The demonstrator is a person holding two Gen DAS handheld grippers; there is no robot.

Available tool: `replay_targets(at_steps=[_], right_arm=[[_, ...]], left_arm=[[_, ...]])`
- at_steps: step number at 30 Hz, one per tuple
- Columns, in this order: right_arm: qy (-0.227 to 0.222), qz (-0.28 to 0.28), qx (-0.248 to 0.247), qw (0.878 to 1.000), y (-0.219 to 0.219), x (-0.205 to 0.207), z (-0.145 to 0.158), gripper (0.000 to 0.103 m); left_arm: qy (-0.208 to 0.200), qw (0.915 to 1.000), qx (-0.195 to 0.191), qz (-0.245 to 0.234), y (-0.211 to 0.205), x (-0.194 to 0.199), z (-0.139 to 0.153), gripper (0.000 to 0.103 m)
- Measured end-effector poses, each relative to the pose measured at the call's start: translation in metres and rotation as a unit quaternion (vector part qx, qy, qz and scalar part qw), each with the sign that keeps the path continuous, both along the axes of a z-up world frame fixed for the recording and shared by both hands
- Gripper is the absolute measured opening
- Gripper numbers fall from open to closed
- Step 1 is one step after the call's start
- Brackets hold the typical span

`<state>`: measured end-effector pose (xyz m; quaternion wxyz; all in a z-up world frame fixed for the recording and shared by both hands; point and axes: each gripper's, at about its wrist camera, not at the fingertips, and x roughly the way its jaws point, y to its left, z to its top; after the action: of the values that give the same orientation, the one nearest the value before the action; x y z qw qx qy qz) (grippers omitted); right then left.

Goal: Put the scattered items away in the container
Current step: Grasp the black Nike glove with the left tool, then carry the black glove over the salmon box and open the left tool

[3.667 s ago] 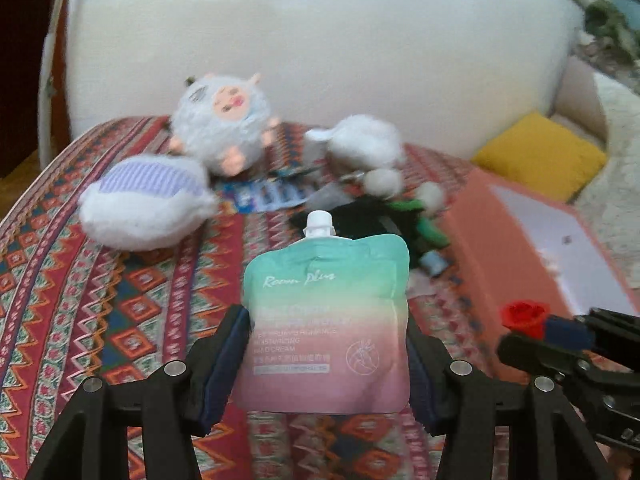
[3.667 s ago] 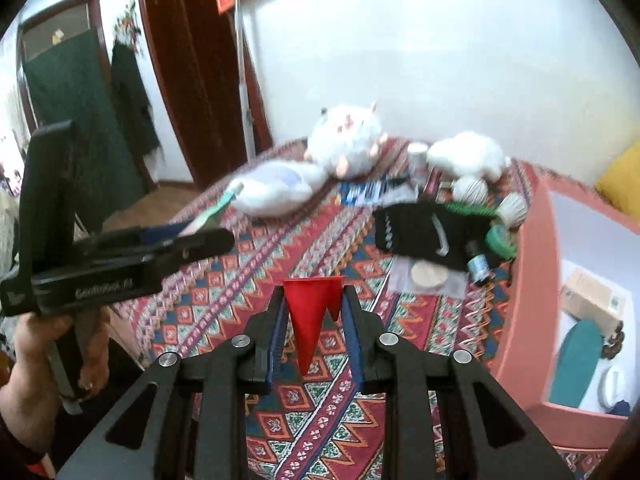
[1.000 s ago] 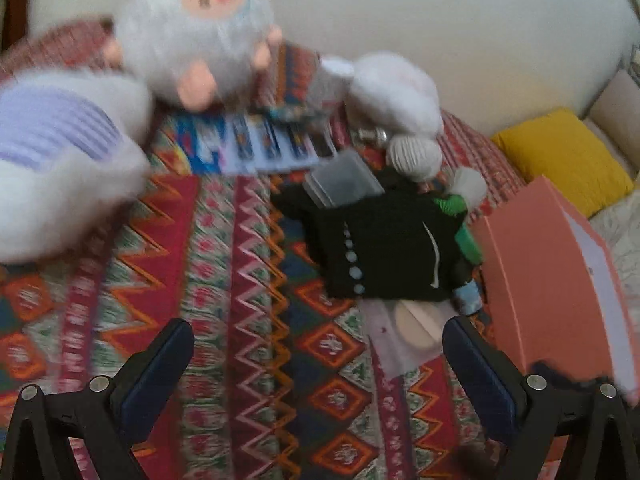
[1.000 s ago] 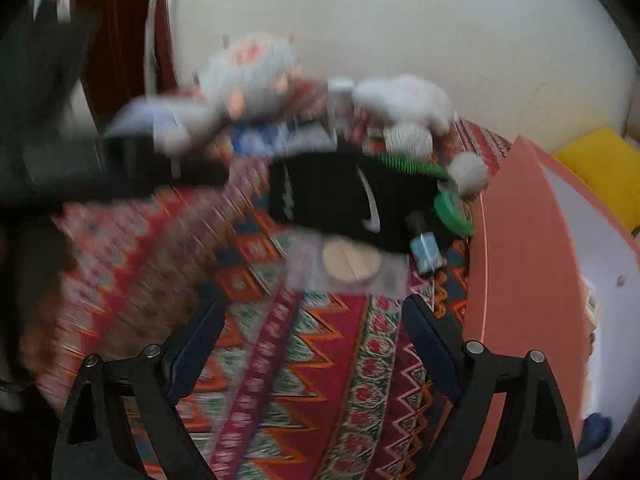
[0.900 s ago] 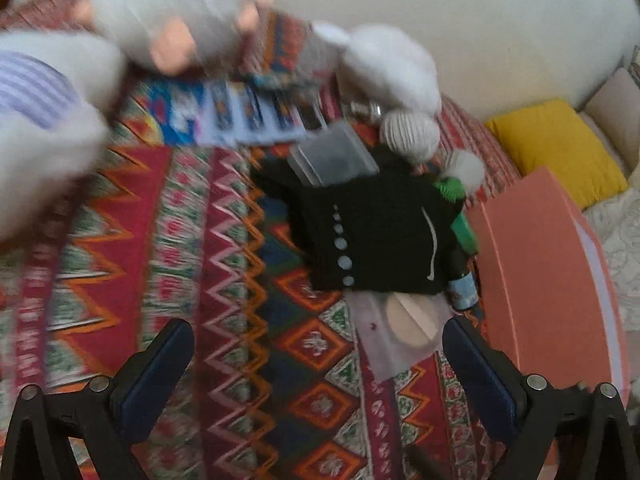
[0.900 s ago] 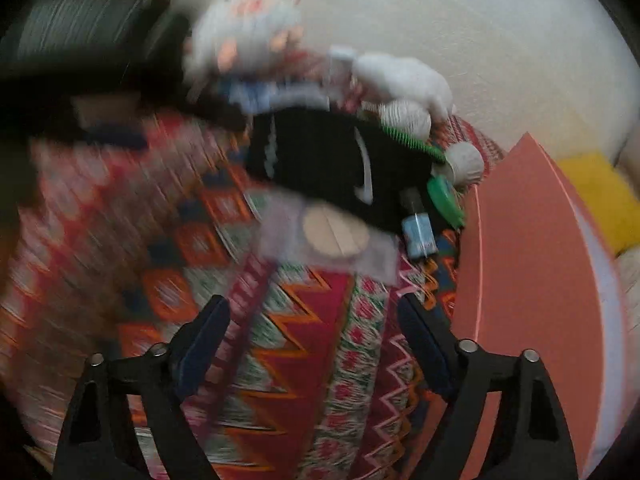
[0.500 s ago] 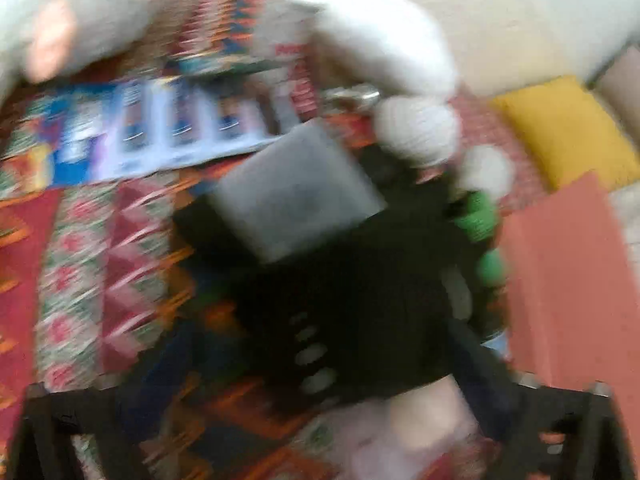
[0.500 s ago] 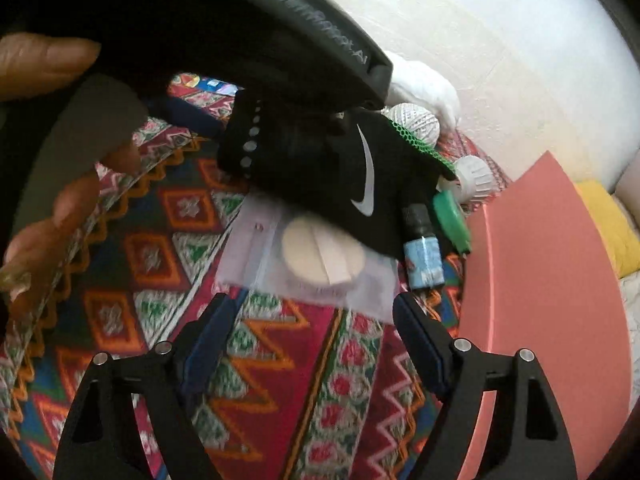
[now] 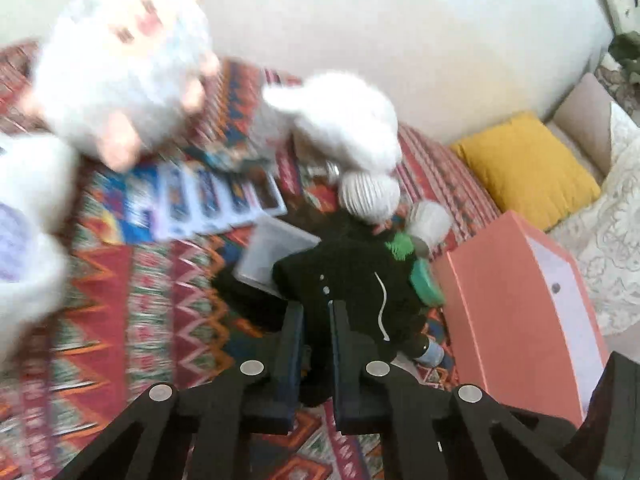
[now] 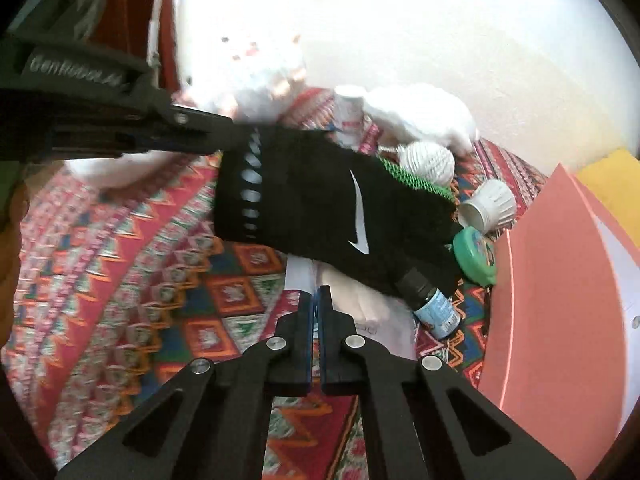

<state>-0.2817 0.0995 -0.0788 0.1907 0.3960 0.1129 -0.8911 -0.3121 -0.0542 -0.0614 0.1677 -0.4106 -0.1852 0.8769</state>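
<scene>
Your left tool (image 9: 316,312) was nearly closed, and its two dark fingers pinched the near edge of the black knit glove with a white swoosh and a row of white dots (image 9: 352,280). In the right wrist view the left tool (image 10: 224,136) came in from the left and held the glove (image 10: 320,200) by its dotted end, so the glove hung just above the bed with the red zigzag patterned cover (image 10: 120,280).

Your right tool (image 10: 317,300) was almost closed too, with only a thin gap between its fingers. Its tips sat at the edge of the clear plastic bag with a round beige pad inside (image 10: 360,300), which lay on the bed cover just under the glove. You could not tell if the bag's edge was really caught between the fingers.

The small dark bottle with a blue label (image 10: 434,308) lay just beside the bag, to the right of that tool. The round green tin (image 10: 476,256) lay beyond it, touching the wall of the big salmon pink box (image 10: 560,320). The box stood to the right of both tools, close to the glove.

The white ball of yarn (image 10: 428,158) and the white ribbed cap (image 10: 490,204) lay behind the glove.
</scene>
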Motion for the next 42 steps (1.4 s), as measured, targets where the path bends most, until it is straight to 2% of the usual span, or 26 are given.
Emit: replay_targets(at_steps=[3,5,6,7,8,9,10,15,19,23,24,25,26,29,35,39,42], right_arm=[[-0.01,0.008,-0.024,1.0,0.001,0.016,0.014,0.001],[-0.021,0.012,-0.035,0.999,0.009,0.029,0.02,0.001],[-0.023,0.014,-0.034,0.999,0.006,0.033,0.018,0.001],[-0.025,0.015,-0.033,0.999,0.003,0.036,0.017,0.001],[-0.03,0.016,-0.032,0.999,0.003,0.038,0.014,0.001],[-0.034,0.016,-0.03,0.999,0.004,0.039,0.011,0.001],[-0.039,0.016,-0.029,0.999,0.005,0.041,0.008,0.001],[-0.056,0.022,-0.029,0.998,0.013,0.038,-0.002,0.001],[-0.067,0.028,-0.03,0.997,0.02,0.034,-0.009,0.001],[-0.077,0.033,-0.03,0.996,0.026,0.031,-0.015,0.001],[-0.078,0.033,-0.03,0.996,0.027,0.029,-0.016,0.001],[-0.079,0.031,-0.032,0.996,0.029,0.028,-0.016,0.001],[-0.079,0.03,-0.034,0.996,0.031,0.027,-0.015,0.001],[-0.074,0.027,-0.046,0.996,0.036,0.029,-0.008,0.001],[-0.048,0.027,-0.069,0.996,0.044,0.044,0.015,0.001],[-0.026,0.028,-0.088,0.995,0.048,0.056,0.035,0.001],[-0.003,0.033,-0.099,0.995,0.049,0.067,0.052,0.001]], left_arm=[[0.011,0.9999,-0.01,0.007,-0.008,0.021,0.016,0.007],[-0.001,0.9998,-0.017,0.004,-0.013,0.025,0.01,0.007],[-0.009,0.9997,-0.02,0.003,-0.015,0.026,0.007,0.012],[-0.019,0.9996,-0.021,0.002,-0.019,0.027,0.002,0.032],[-0.033,0.9993,-0.016,0.006,-0.021,0.025,-0.009,0.046],[-0.048,0.9987,-0.01,0.012,-0.022,0.022,-0.021,0.069],[-0.057,0.9982,-0.009,0.017,-0.022,0.02,-0.032,0.074],[-0.072,0.9965,-0.042,0.002,-0.001,-0.007,-0.06,0.075],[-0.075,0.9935,-0.085,-0.006,0.022,-0.034,-0.077,0.076],[-0.07,0.9948,-0.07,-0.021,0.042,-0.052,-0.083,0.075],[-0.063,0.9959,-0.057,-0.032,0.047,-0.054,-0.082,0.065],[-0.063,0.9959,-0.052,-0.038,0.05,-0.054,-0.082,0.026],[-0.067,0.9956,-0.051,-0.042,0.053,-0.053,-0.082,0.016],[-0.059,0.9967,-0.037,-0.042,0.052,-0.042,-0.077,0.013],[-0.027,0.9969,0.055,-0.05,0.036,0.008,-0.04,0.011],[0.002,0.9964,0.076,-0.036,0.024,0.041,-0.009,0.011],[0.036,0.9965,0.074,-0.017,0.011,0.066,0.024,0.011]])
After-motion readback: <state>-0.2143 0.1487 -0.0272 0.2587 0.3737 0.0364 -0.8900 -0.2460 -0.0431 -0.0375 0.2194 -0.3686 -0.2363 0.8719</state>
